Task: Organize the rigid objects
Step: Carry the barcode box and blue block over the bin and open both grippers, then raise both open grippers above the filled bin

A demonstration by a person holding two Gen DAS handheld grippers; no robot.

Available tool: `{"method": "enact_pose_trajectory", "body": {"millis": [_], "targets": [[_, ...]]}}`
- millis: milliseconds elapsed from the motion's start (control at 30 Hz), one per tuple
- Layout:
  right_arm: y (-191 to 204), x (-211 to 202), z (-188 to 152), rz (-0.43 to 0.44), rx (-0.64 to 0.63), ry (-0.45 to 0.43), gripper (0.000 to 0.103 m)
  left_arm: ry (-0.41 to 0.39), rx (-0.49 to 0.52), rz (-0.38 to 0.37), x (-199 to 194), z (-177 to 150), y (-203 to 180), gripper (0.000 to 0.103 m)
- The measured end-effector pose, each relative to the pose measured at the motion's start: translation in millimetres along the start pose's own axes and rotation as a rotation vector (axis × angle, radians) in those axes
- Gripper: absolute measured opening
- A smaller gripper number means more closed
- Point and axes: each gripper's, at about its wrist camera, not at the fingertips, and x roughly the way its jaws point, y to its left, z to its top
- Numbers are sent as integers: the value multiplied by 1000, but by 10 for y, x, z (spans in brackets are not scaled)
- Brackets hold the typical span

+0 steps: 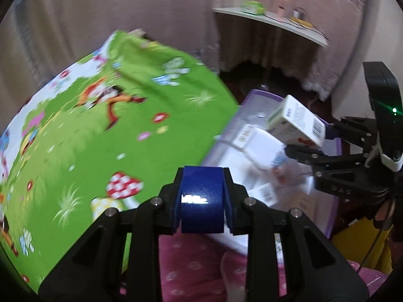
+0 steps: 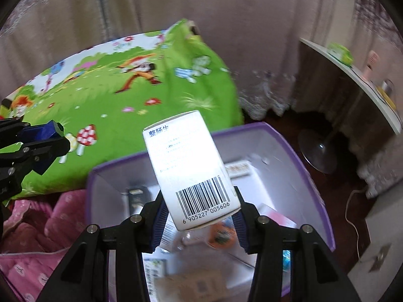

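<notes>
The left hand-held gripper is seen clamped on a dark blue block, which fills the narrow gap between its two fingers; a bright glare spot is noted on the block's upper face. Below and ahead of this hand-held gripper a bed is seen, covered by a green cartoon-print sheet with mushrooms and flowers, and a pink quilt lies directly beneath the fingers. The right hand-held gripper is seen closed on a white carton, gripped at its barcode end, while the printed end projects forward and upward beyond the fingertips. Directly under and ahead of the right hand-held gripper a purple-rimmed storage bin is found, standing beside the bed; several boxes and small packets are seen inside it, though blur prevents their identification. In the left wrist view the same carton is observed to the right of the left hand-held gripper, held above the bin. Further to the right of the right hand-held gripper a white desk is noted, carrying a green item and some small articles. Pale curtains are recorded behind the bed.
</notes>
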Motion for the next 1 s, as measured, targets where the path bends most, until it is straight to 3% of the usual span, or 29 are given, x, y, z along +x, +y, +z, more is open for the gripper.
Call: {"method": "enact_pose_trajectory", "body": {"millis": [267, 467, 533, 567, 600, 667, 700, 767, 833, 933, 1000], "targets": [[-385, -142, -178, -104, 53, -16, 48, 13, 99, -26, 262, 158, -582, 32], [-536, -174, -185, -114, 108, -39, 50, -93, 101, -11, 172, 208, -713, 35], [-573, -173, -182, -79, 139, -36, 70, -136, 99, -8, 55, 225, -701, 61], [-588, -168, -181, -59, 157, -31, 91, -178, 102, 1, -35, 234, -692, 66], [-616, -151, -181, -32, 183, -19, 98, -232, 104, 19, -161, 238, -679, 75], [-643, -168, -186, -14, 216, -20, 98, -323, 93, 36, -396, 245, -648, 88], [-646, -200, -191, -20, 227, -28, 98, -368, 80, 40, -525, 250, -625, 100], [-648, -278, -208, -42, 232, -44, 98, -429, 49, 102, -685, 246, -597, 103], [-657, -330, -232, -56, 242, -38, 98, -395, 31, 162, -618, 259, -574, 103], [-633, -319, -294, -87, 233, 1, 98, -231, 42, 127, -273, 233, -551, 103], [-587, -267, -355, -115, 212, 35, 98, -146, 50, 151, -69, 169, -564, 103]]}}
